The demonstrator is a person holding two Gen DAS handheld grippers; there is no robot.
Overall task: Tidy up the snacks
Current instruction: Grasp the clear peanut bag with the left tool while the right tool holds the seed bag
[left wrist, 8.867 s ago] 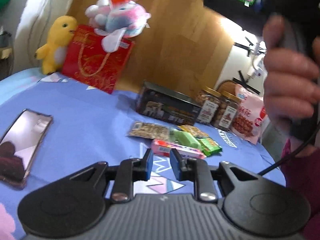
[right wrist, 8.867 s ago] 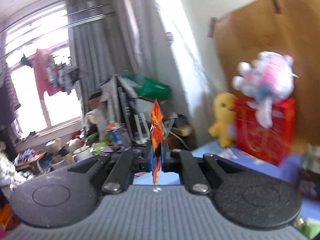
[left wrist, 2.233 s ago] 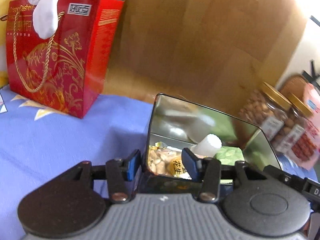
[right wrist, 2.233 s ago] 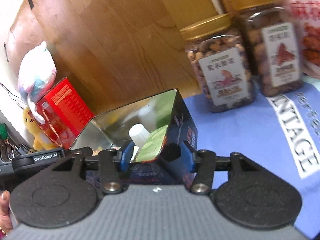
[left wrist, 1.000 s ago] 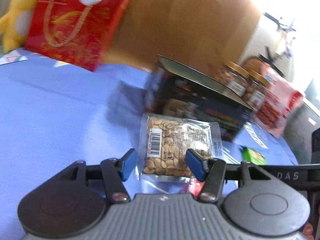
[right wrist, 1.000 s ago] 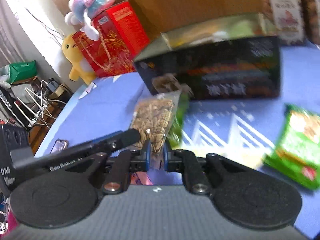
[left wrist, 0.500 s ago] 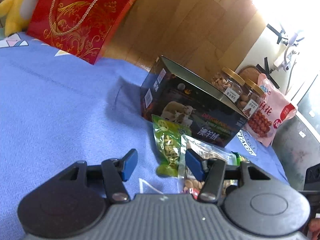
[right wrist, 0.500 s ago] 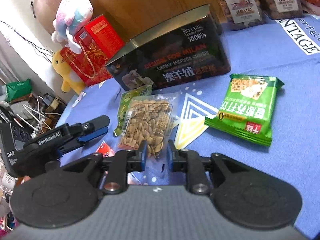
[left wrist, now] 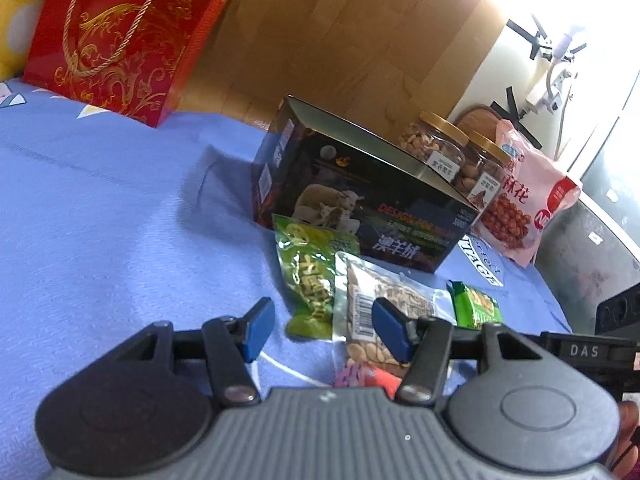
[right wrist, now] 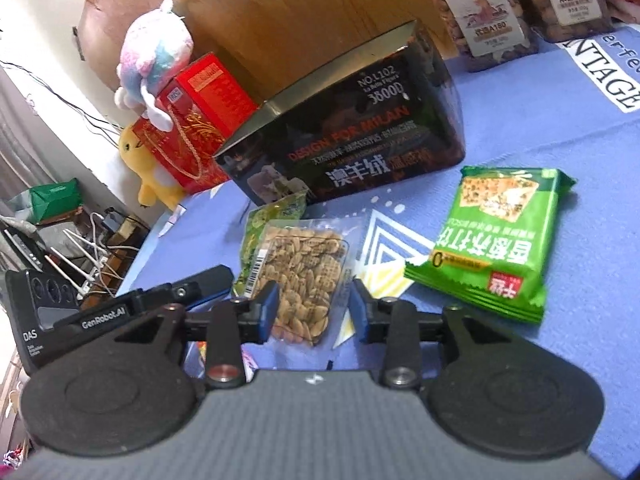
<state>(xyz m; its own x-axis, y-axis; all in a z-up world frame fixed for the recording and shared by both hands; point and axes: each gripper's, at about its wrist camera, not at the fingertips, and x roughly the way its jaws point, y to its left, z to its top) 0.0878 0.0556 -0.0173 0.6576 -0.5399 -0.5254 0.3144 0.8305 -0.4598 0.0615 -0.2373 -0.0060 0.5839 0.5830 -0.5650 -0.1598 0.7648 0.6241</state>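
The nut packet lies flat between the right tool's just-opened jaws.

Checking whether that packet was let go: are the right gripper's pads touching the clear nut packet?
Apart. The right wrist view shows the right gripper with jaws just opened; the nut packet lies flat on the blue cloth, with cloth visible between it and the right pad.
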